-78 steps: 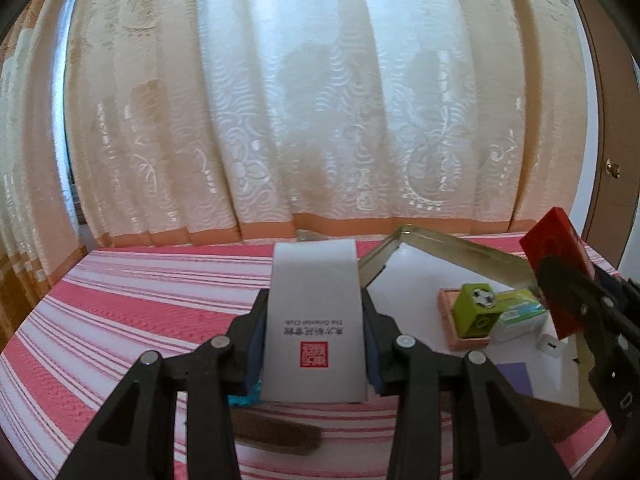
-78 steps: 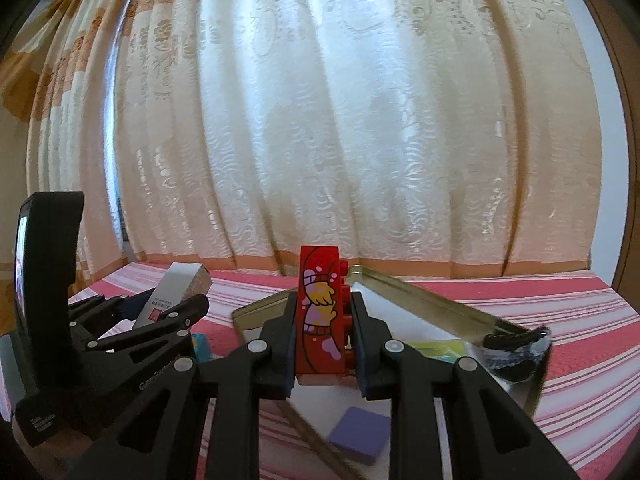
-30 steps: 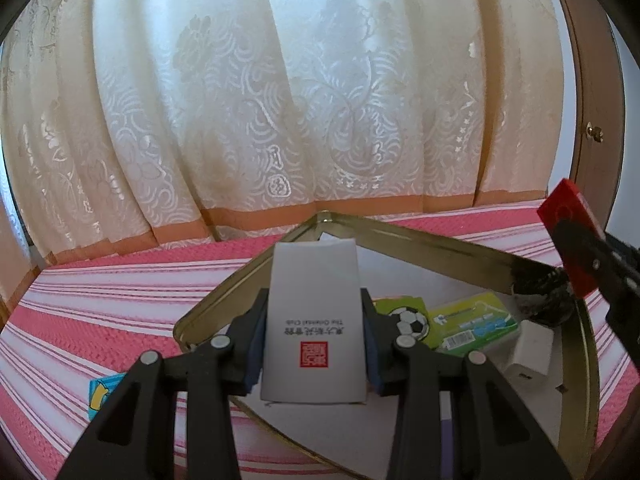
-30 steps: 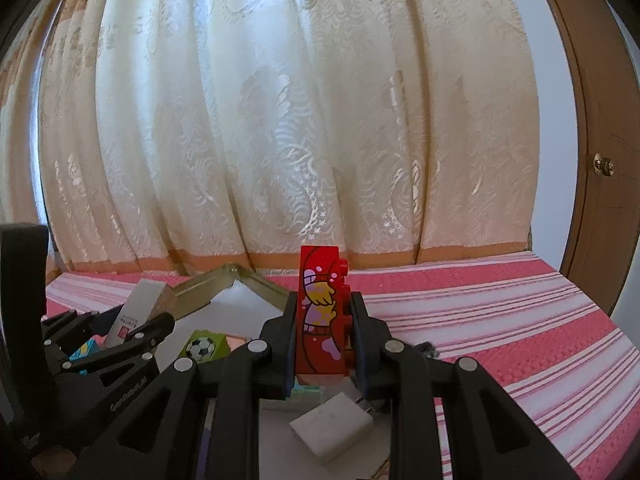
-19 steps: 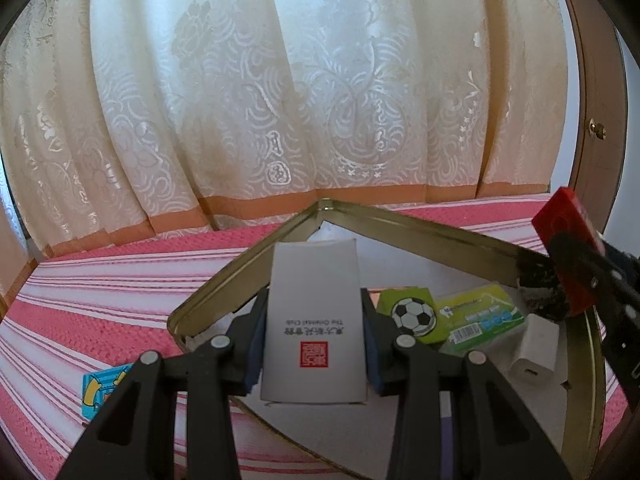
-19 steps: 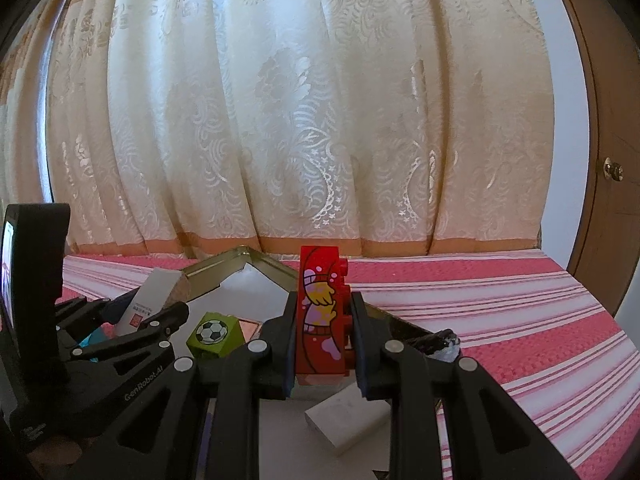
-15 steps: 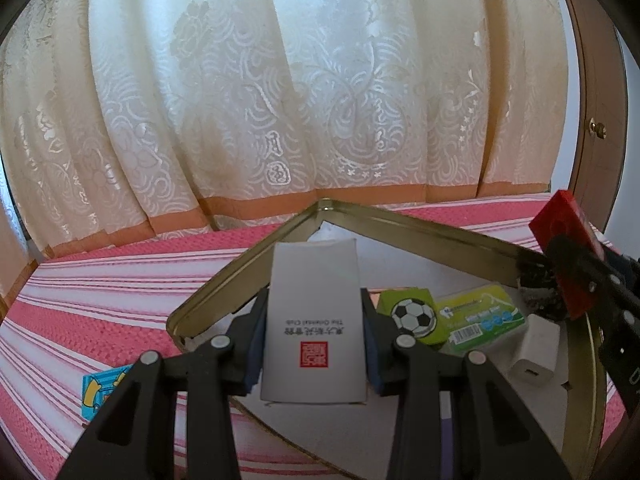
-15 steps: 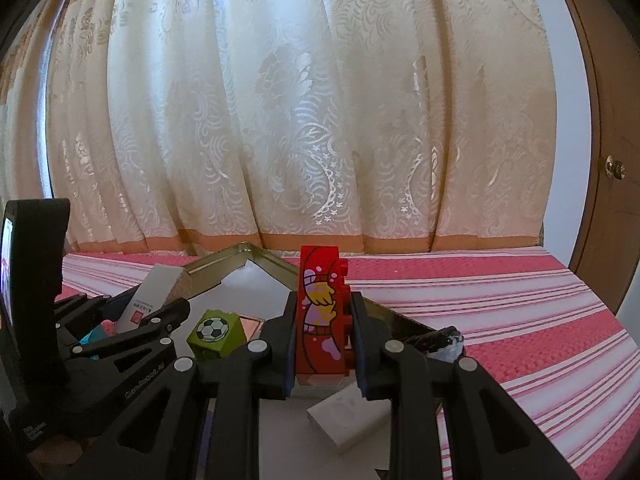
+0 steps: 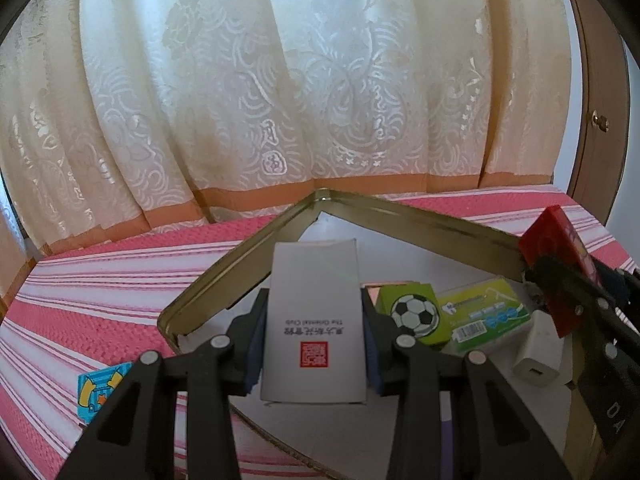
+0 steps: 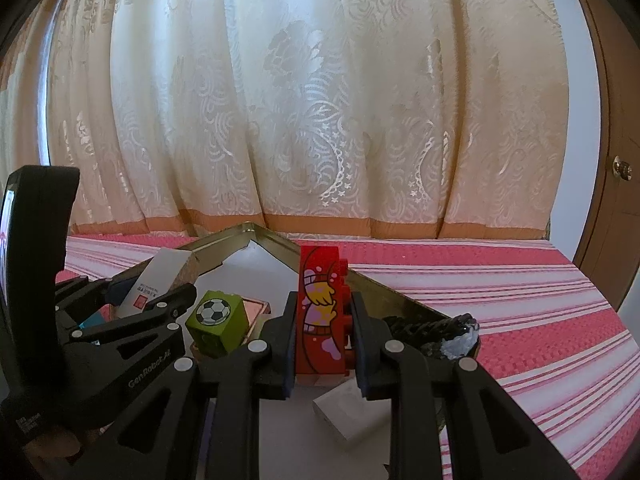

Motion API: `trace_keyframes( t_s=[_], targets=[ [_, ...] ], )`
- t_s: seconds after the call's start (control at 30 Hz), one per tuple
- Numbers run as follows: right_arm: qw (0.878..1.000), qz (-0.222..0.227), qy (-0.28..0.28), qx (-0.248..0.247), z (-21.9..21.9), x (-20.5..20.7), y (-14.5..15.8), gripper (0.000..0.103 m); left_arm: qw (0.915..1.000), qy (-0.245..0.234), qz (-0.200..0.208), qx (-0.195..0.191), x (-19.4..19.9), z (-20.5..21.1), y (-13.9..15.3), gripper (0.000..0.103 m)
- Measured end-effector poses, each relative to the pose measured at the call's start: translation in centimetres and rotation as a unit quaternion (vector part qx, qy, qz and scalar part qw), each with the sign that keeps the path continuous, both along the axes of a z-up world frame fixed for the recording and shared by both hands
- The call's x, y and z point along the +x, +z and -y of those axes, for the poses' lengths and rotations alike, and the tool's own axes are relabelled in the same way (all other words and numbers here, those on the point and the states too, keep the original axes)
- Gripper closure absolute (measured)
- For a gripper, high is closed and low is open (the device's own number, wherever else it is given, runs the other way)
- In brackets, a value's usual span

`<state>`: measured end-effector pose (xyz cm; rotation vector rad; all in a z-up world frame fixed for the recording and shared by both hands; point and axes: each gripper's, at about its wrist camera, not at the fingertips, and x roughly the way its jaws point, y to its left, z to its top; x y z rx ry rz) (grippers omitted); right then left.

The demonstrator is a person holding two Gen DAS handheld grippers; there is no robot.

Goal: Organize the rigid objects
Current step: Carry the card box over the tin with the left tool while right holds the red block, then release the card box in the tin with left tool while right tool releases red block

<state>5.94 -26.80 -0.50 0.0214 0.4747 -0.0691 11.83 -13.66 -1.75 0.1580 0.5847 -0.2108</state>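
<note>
Left wrist view: the left claw (image 9: 314,346) is clenched on a flat white rectangular cardboard box (image 9: 314,322) with a red square seal and a line of small print, both reading upside down. The box stands upright, long axis pointing away from the camera, above the near left wall of a shallow gold-coloured metal tray (image 9: 240,264) with a white floor. In the tray lie a lime-green cube with a football print (image 9: 412,314), a flat green-and-white printed packet (image 9: 482,312) and a white plastic charger block (image 9: 538,354). The tray rests on a surface covered by a red-and-white striped woven cloth (image 9: 100,280); a blue-and-yellow printed card (image 9: 98,390) lies on the cloth outside the tray.

Right wrist view: the right claw (image 10: 322,342) is clamped on a red studded plastic brick with a cartoon print (image 10: 320,316), held upright on its long axis over the tray. A black textured item (image 10: 434,330) lies at the tray's right rim. Cream patterned curtains (image 10: 300,100) hang behind.
</note>
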Motion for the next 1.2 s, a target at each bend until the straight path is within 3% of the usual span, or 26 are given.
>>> trace_keyframes(
  t_s=[1.0, 1.03, 1.07, 1.1, 1.13, 1.17, 1.2],
  targets=[
    [1.000, -0.012, 0.018, 0.010, -0.2, 0.2, -0.1, 0.078, 0.9983, 0.016, -0.049, 0.029, 1.6, 0.2, -1.1, 0.061],
    [1.000, -0.010, 0.013, 0.013, -0.1, 0.1, -0.1, 0.073, 0.9983, 0.017, -0.049, 0.027, 1.6, 0.1, -1.0, 0.056],
    [1.000, -0.009, 0.009, 0.015, 0.0, 0.1, -0.1, 0.063, 0.9984, 0.019, -0.046, 0.026, 1.5, 0.0, -1.0, 0.049],
    [1.000, -0.007, 0.003, 0.017, 0.1, 0.0, 0.0, 0.055, 0.9987, 0.022, -0.038, 0.025, 1.2, -0.1, -0.8, 0.032],
    [1.000, 0.000, -0.002, 0.018, 0.1, -0.3, 0.1, 0.039, 0.9990, 0.024, -0.031, 0.022, 1.0, -0.2, -0.6, 0.017],
    [1.000, 0.007, -0.006, 0.018, 0.1, -0.5, 0.3, 0.028, 0.9994, 0.024, -0.019, 0.016, 0.6, -0.4, -0.3, 0.009],
    [1.000, 0.020, -0.014, 0.017, 0.1, -0.8, 0.5, 0.025, 0.9996, 0.024, -0.012, 0.011, 0.5, -0.6, 0.0, 0.000]
  ],
)
